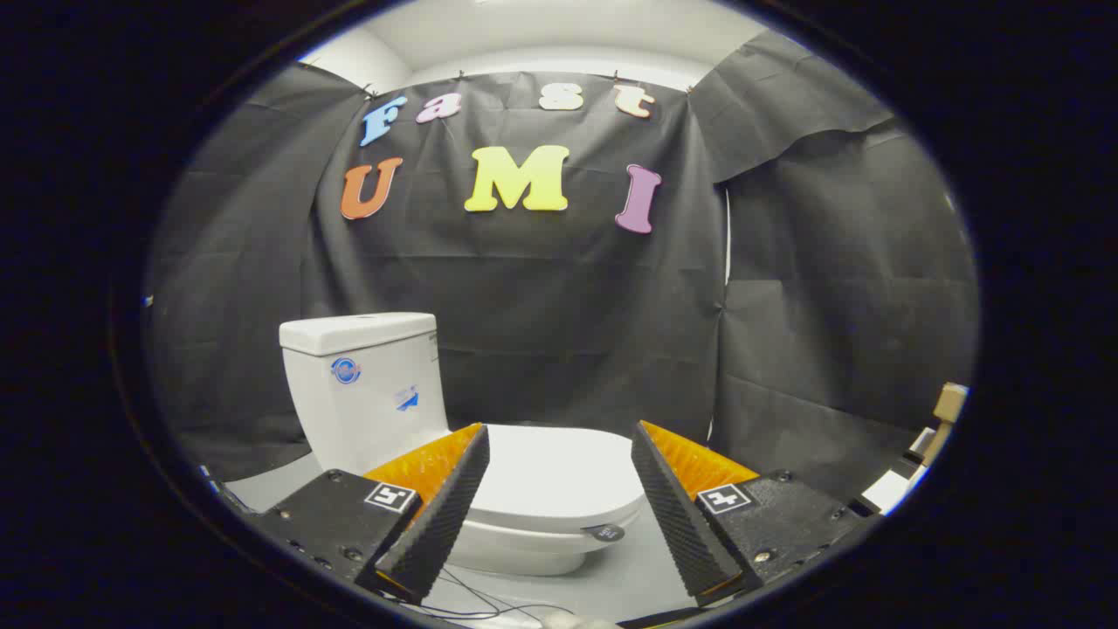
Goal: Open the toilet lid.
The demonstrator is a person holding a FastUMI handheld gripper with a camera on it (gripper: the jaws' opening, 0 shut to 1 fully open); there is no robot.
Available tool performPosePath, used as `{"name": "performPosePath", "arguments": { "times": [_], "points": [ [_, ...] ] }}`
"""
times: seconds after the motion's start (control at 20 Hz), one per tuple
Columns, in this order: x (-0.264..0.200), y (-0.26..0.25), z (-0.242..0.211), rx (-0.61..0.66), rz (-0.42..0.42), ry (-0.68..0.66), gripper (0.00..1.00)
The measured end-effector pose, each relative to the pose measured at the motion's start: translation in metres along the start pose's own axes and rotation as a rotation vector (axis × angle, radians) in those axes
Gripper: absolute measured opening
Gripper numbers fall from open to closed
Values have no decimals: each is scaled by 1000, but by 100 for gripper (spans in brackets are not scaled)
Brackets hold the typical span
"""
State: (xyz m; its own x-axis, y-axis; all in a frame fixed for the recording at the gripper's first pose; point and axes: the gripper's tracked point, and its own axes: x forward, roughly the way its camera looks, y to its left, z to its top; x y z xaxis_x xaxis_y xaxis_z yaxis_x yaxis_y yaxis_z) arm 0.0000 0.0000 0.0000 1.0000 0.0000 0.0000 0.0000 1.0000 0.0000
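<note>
A white toilet stands ahead of me on a pale floor, its tank [362, 389] at the back left with two stickers on its front. The lid [559, 476] lies flat and shut over the bowl, seen in the gap between my fingers. A small dark tag [604, 531] sits at the lid's front right rim. My gripper [560, 434] is open, its fingers spread wide to either side of the lid and held above it, touching nothing.
Black cloth walls close the booth behind and to both sides of the toilet. Thin dark cables [472, 598] trail over the floor below the bowl. A cardboard-coloured object [943, 411] shows past the right wall's edge.
</note>
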Motion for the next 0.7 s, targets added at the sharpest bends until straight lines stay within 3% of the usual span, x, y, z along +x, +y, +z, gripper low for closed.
{"name": "performPosePath", "arguments": {
  "times": [0.7],
  "points": [
    [8,4,6,-16,9,-6,100]
  ]
}}
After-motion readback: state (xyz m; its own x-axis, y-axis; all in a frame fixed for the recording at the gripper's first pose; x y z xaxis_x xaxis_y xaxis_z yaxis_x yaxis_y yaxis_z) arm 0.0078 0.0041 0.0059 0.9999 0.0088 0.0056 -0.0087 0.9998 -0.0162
